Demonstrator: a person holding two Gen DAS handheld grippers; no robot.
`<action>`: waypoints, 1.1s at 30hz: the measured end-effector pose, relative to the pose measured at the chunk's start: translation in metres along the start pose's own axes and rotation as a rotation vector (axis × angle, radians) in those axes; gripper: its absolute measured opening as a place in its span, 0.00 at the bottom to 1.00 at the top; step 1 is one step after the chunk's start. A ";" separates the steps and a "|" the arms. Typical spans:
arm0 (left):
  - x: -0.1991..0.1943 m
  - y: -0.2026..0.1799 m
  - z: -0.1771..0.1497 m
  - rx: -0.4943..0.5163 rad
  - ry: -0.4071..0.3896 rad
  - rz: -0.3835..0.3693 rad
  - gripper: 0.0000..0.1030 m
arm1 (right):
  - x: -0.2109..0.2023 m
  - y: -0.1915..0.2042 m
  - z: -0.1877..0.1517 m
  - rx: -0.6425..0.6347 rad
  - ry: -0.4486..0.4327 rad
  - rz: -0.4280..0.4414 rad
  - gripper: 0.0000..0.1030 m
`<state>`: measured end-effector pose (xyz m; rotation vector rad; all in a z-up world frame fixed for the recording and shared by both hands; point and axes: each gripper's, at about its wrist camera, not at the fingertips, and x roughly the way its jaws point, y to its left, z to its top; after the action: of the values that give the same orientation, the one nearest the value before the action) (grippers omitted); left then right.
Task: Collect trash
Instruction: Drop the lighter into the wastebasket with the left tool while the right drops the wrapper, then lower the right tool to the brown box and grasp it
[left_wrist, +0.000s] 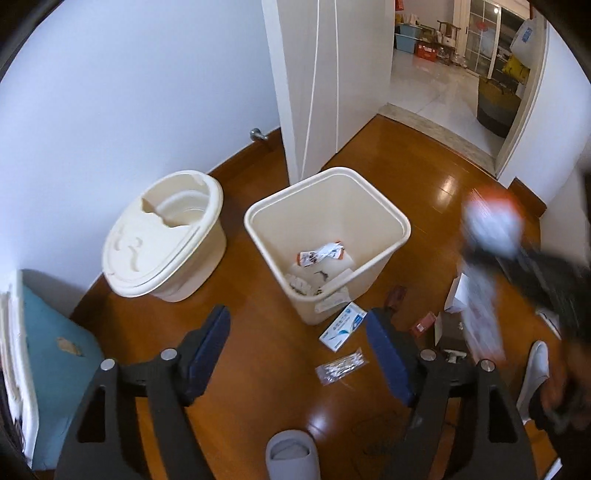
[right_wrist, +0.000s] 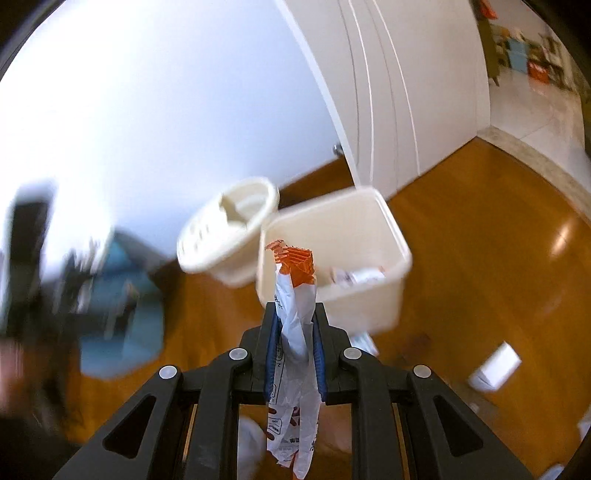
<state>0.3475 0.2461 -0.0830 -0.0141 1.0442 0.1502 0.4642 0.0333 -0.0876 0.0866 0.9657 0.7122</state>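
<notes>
A cream square trash bin (left_wrist: 400, 225) stands on the wooden floor with wrappers inside; it also shows in the right wrist view (right_wrist: 369, 302). My left gripper (left_wrist: 297, 341) is open and empty, hovering in front of the bin. My right gripper (right_wrist: 294, 325) is shut on a white and orange wrapper (right_wrist: 295, 314) and holds it in the air near the bin; it appears blurred in the left wrist view (left_wrist: 491, 229). On the floor lie a blue and white packet (left_wrist: 343, 325), a clear packet (left_wrist: 341, 367), a red packet (left_wrist: 423, 323) and small boxes (left_wrist: 456, 295).
A cream round container with a broken lid (left_wrist: 166, 236) stands left of the bin. A white open door (left_wrist: 325, 85) is behind it. A teal cushion (left_wrist: 55, 350) lies at the left. A grey slipper (left_wrist: 291, 456) and a white shoe (left_wrist: 533, 373) are near me.
</notes>
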 end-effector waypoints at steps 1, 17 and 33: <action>-0.001 0.000 -0.002 0.003 0.001 0.009 0.73 | 0.010 0.002 0.011 0.023 -0.010 -0.001 0.19; -0.004 0.033 0.002 0.041 -0.090 0.082 1.00 | 0.190 -0.024 0.066 0.360 0.135 -0.107 0.50; -0.053 0.034 0.001 0.006 -0.200 0.106 1.00 | 0.016 -0.019 0.036 0.329 0.234 -0.092 0.52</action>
<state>0.3182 0.2739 -0.0346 0.0609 0.8462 0.2392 0.5082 0.0369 -0.0851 0.2503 1.2982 0.4803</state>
